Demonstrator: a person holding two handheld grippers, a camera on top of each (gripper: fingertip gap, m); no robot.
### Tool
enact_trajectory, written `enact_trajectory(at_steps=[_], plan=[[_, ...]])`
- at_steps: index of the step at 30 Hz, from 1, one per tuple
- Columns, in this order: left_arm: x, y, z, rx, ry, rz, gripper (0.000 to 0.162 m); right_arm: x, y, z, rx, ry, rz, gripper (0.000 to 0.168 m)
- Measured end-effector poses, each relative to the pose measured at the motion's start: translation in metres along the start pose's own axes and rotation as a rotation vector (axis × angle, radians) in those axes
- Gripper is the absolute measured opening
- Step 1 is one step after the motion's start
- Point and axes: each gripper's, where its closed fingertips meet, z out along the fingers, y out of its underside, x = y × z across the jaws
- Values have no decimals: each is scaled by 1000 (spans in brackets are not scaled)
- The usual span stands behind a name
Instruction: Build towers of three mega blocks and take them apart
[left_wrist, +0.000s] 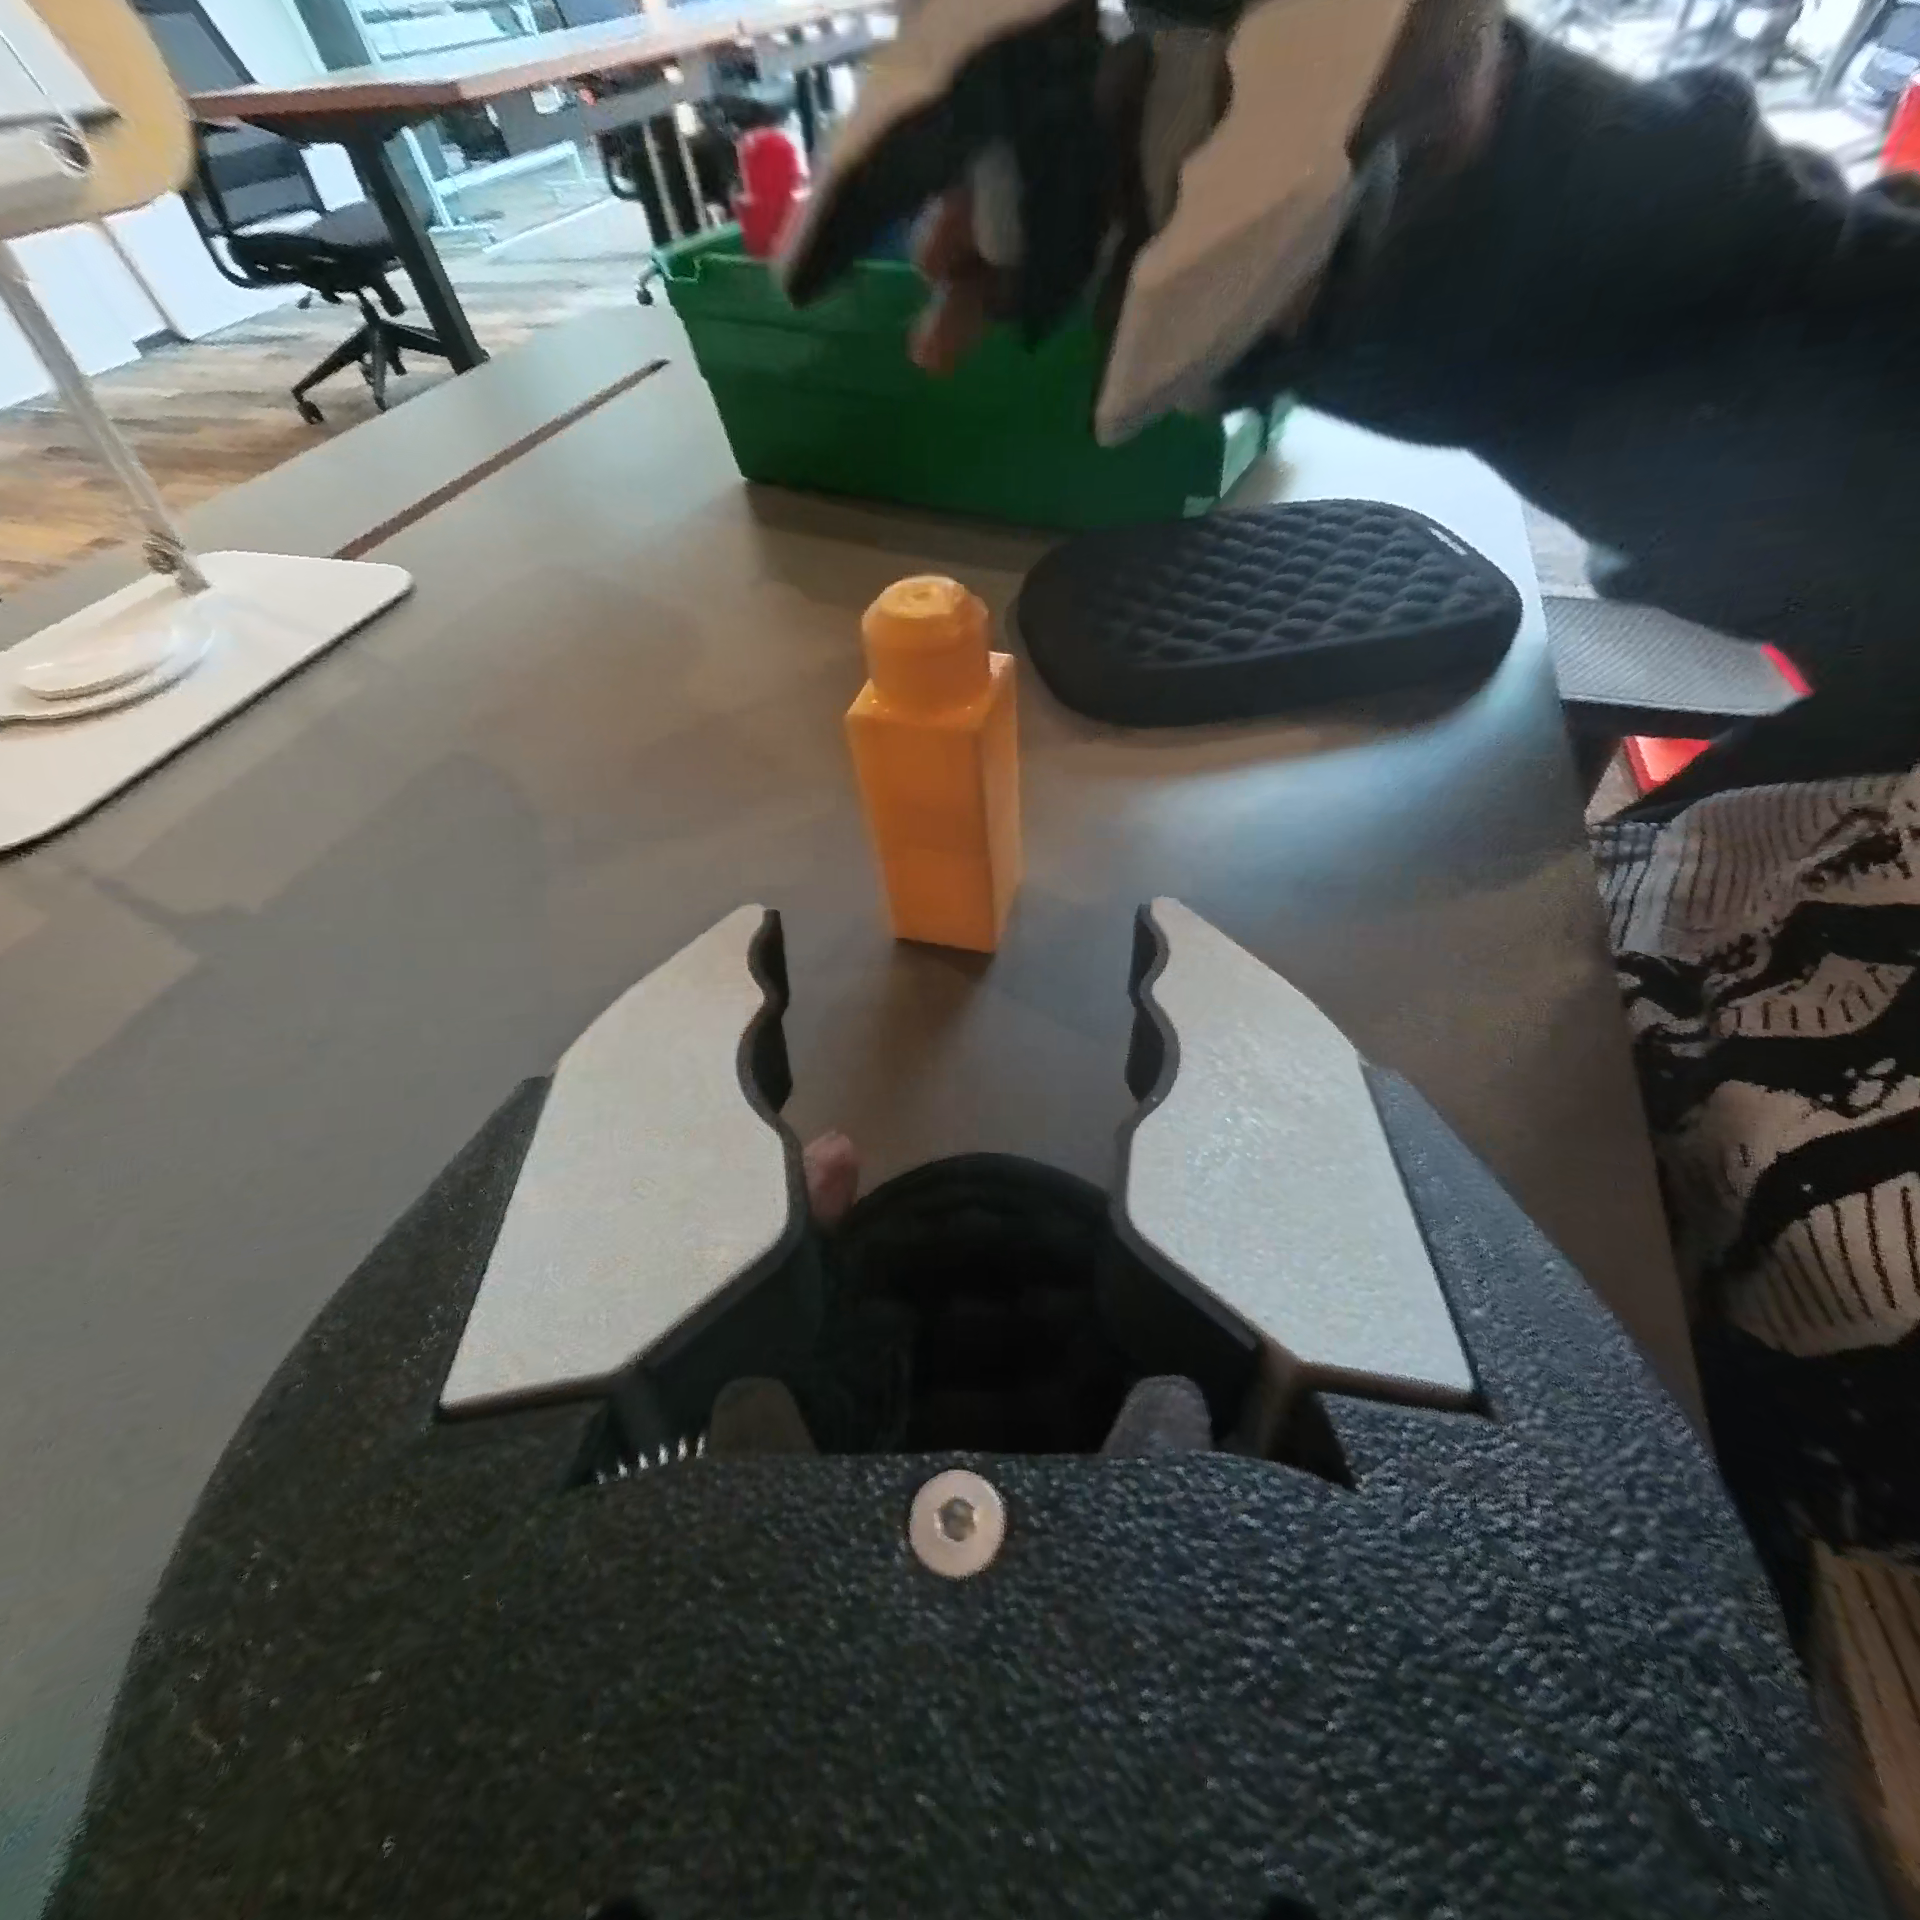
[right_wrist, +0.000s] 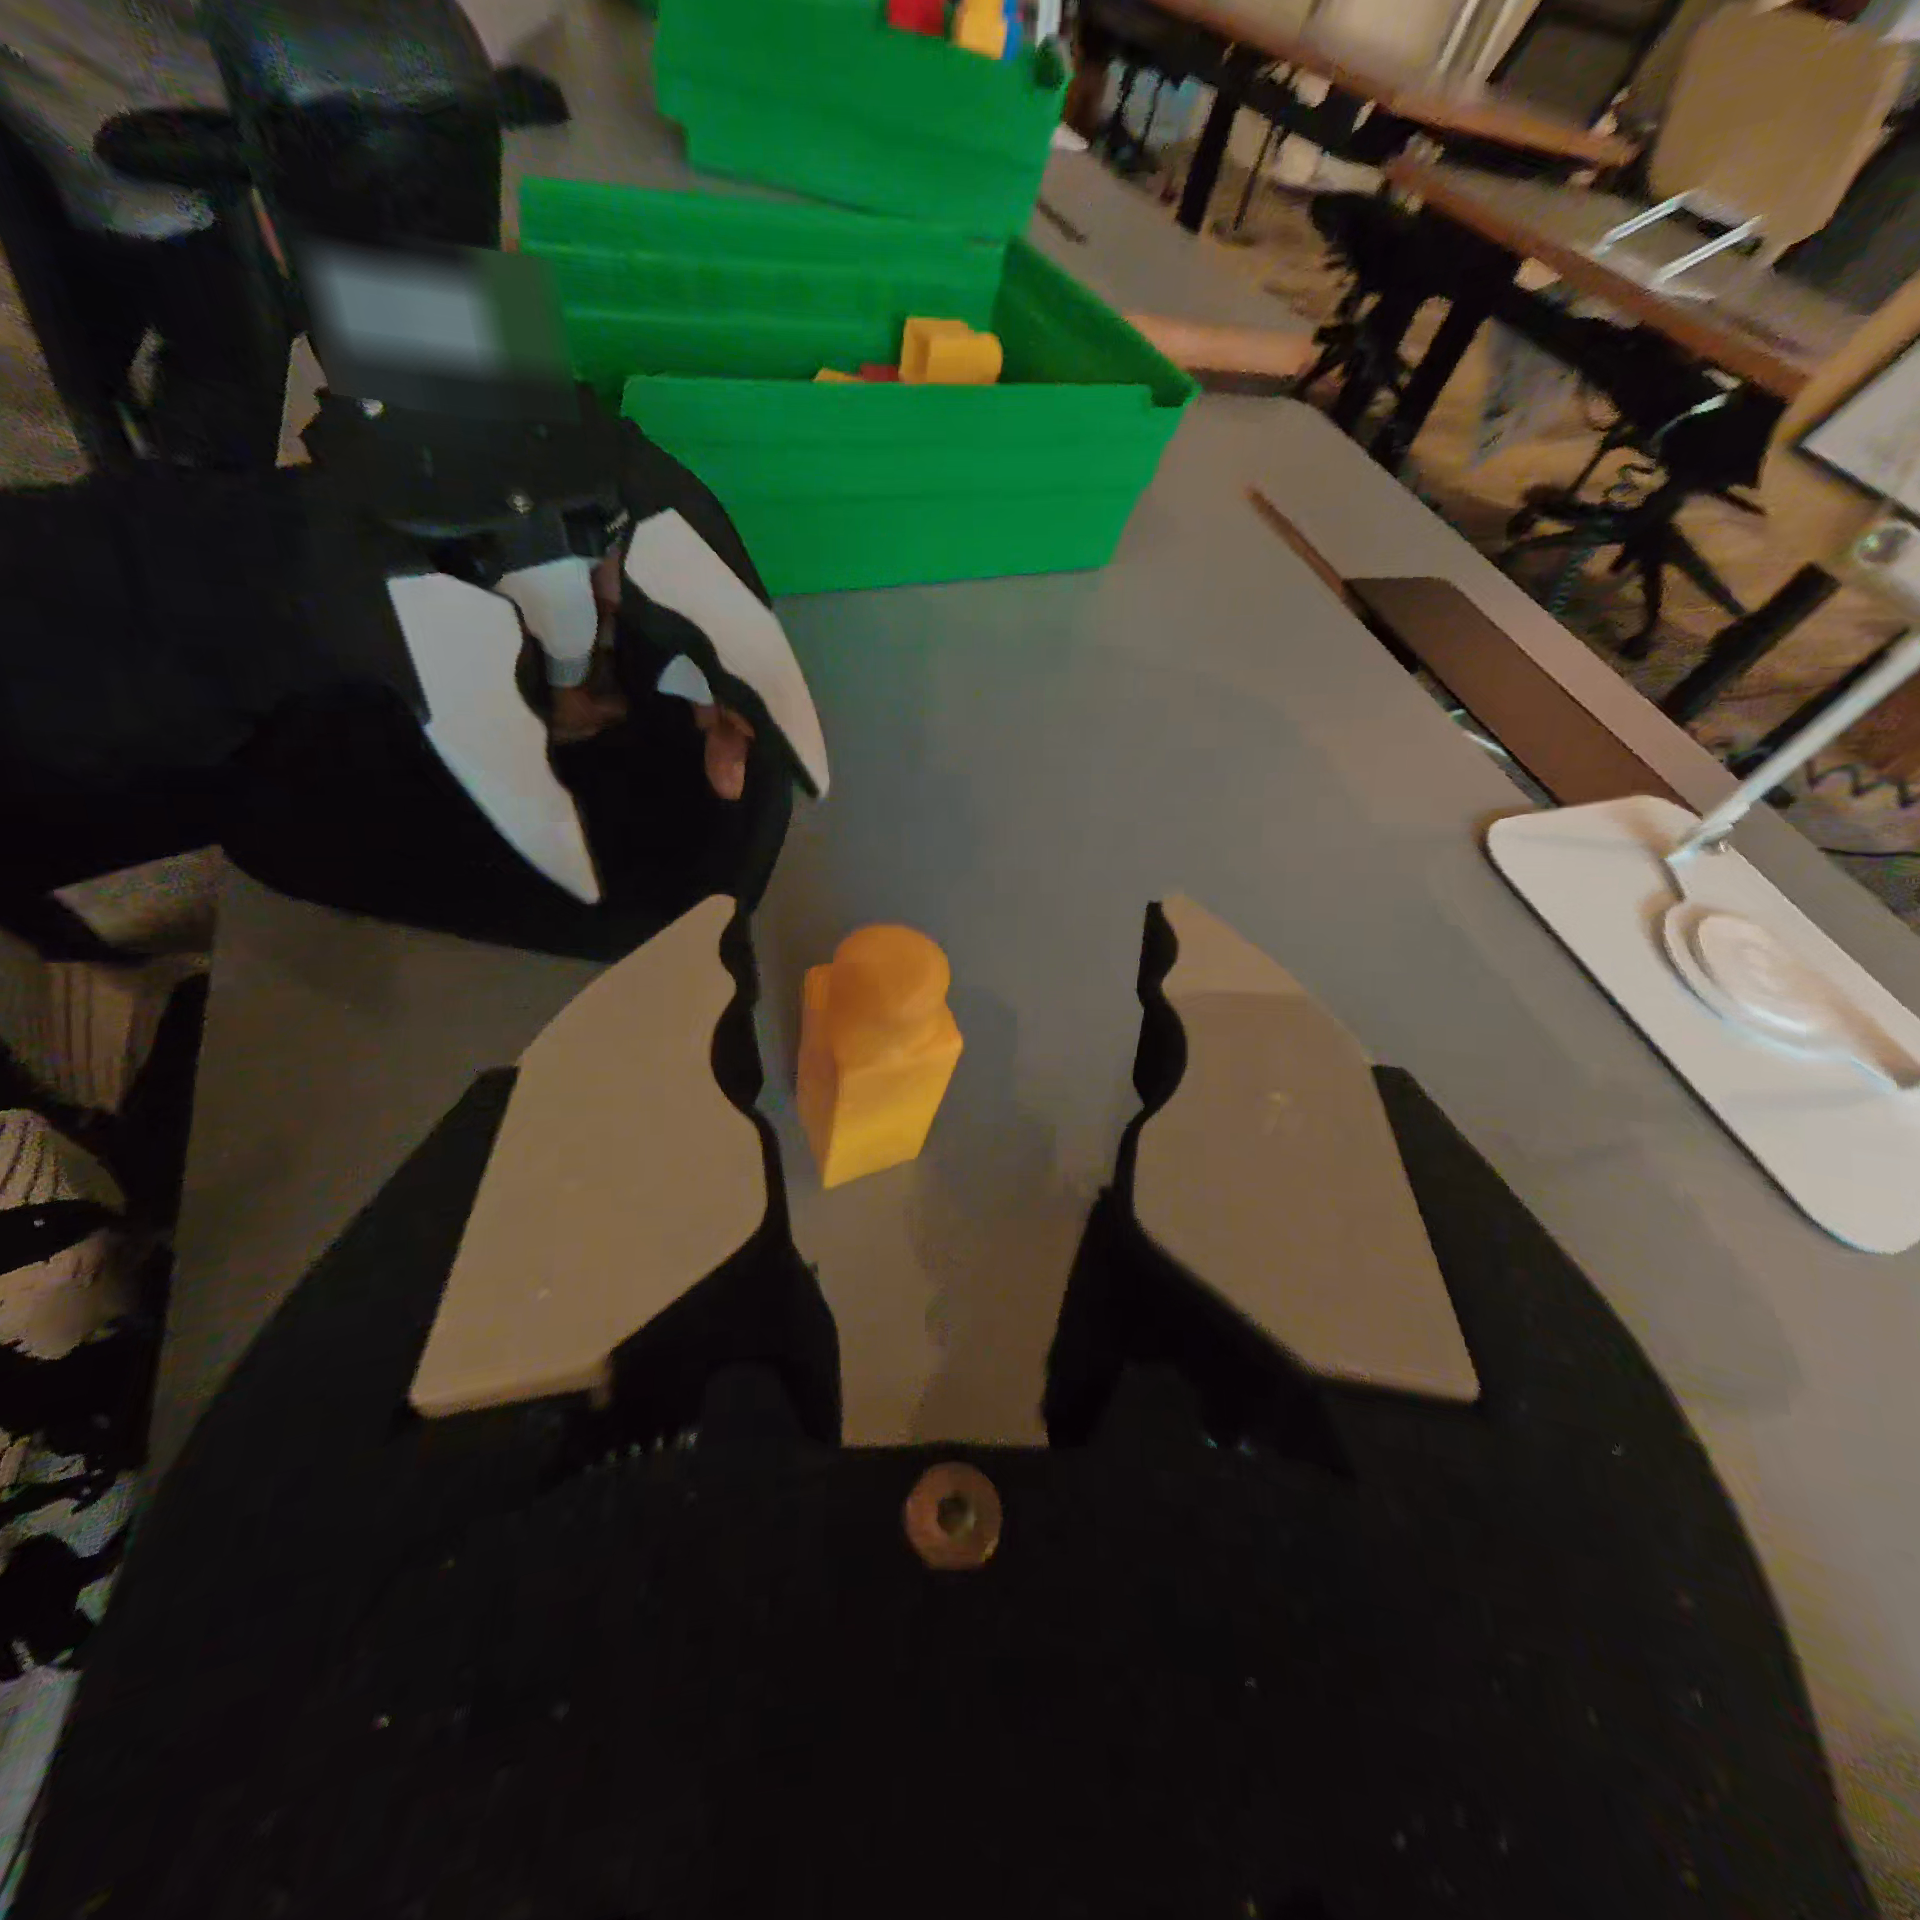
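Orange block tower (left_wrist: 940, 774) standing upright on the grey table (left_wrist: 416, 935), just beyond the tips of the left tongs (left_wrist: 956, 914) and slightly left of their midline; bare tabletop on all sides of it. Left tongs low and level, released, nothing between the fingers. Right tongs (right_wrist: 940, 914) angled down from above, likewise released and empty, the tower lying between and just past their tips without contact. Green bin (right_wrist: 894, 478) farther ahead, with loose blocks inside, only partly seen. Black pad (left_wrist: 1273, 613) right of the tower. Lamp base (left_wrist: 187, 665) far left, near the table edge. Number of blocks in the tower indistinct; seams blurred.
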Motion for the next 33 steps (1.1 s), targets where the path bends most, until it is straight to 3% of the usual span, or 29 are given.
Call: enact_trajectory(at_steps=[7, 14, 19, 21, 29, 33], plan=[[-23, -25, -34, 109, -213, -31, 59, 1, 34, -26, 203, 96, 136, 61], [-69, -40, -126, 32, -536, -74, 57, 3, 45, -29, 253, 106, 161, 57], [-146, 4, -216, -195, -945, -268, 53, 4, 47, -28, 260, 100, 186, 55], [-174, 26, -237, -305, -1028, -334, 56, 4, 47, -28, 264, 100, 187, 54], [-256, 91, -268, -620, -1177, -478, 54, 6, 47, -30, 285, 98, 199, 50], [-277, 109, -276, -667, -1243, -506, 53, 6, 47, -29, 283, 89, 211, 48]])
